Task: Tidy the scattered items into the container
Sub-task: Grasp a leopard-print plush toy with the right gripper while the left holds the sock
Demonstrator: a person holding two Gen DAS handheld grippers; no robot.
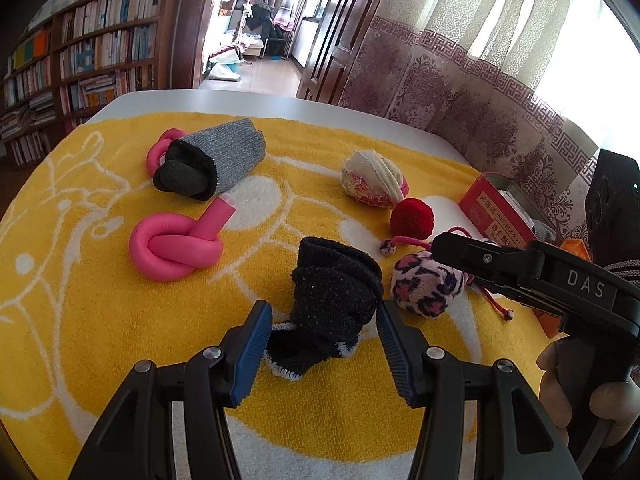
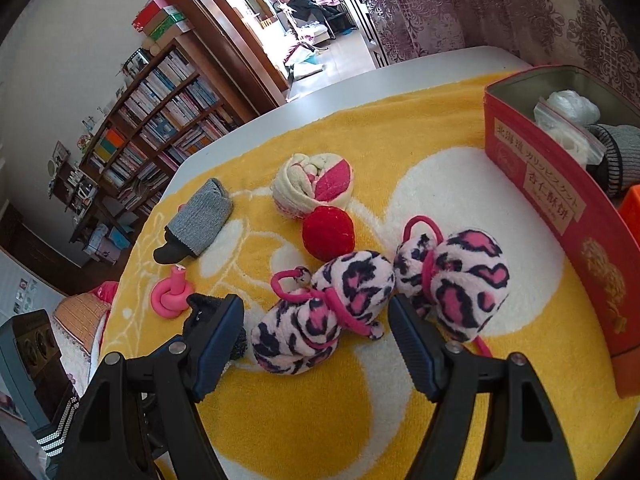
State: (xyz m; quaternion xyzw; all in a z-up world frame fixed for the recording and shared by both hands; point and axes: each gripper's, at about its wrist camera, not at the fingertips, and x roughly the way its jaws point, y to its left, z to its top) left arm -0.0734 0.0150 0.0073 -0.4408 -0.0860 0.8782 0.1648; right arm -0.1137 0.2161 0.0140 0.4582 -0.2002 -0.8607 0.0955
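left gripper (image 1: 324,344): jaws apart around black sock (image 1: 332,304) mid-towel, not clamped | right gripper (image 2: 316,344): jaws apart straddling leopard-print pouch (image 2: 320,320) | red tin (image 2: 560,208): at yellow towel's (image 2: 400,128) right edge, holding a plastic bag (image 2: 564,120) | red pompom (image 2: 328,233): beside pouch

Hiding part of the red tin (image 1: 494,210) behind the right claw (image 1: 440,246), cropping the tin (image 2: 560,216) at the frame edge, blurring its small label print.
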